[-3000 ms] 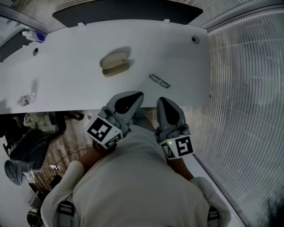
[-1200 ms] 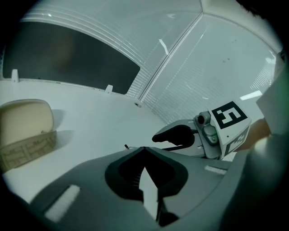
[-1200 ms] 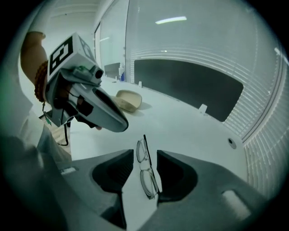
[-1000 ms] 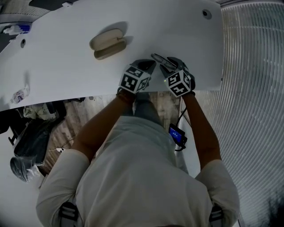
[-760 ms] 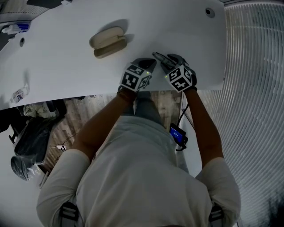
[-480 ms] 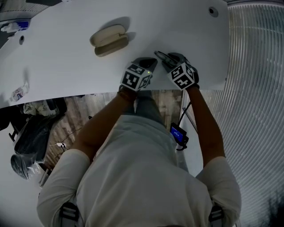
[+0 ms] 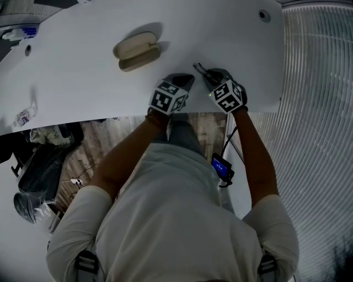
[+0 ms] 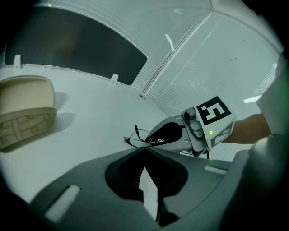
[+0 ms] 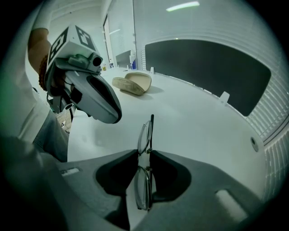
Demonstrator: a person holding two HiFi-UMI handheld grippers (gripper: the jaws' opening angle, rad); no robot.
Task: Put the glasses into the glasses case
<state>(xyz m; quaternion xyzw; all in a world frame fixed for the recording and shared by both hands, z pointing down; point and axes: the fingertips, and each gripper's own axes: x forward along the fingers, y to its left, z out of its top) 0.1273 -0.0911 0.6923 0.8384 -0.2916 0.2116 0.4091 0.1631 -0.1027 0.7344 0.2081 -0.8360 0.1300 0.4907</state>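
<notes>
Glasses pinched in the right gripper near the table's front edge; case open, well apart.

Glasses folded, thin wire frame, held on edge over the white table; whether they touch the top, cannot tell; right gripper tilts steeply down, its jaws, which have just been closing, clamped on the frame at the bridge; one lens sticks out ahead of the tips, the other sits behind them in the hollow; left gripper at 8 o'clock of the glasses in the head view, jaws pressed together with nothing between them, tips near the glasses but apart from them; glasses case beige, lid up, woven lining showing, at 10 o'clock of the glasses; round hole in the tabletop at 1 o'clock, by the far corner.
</notes>
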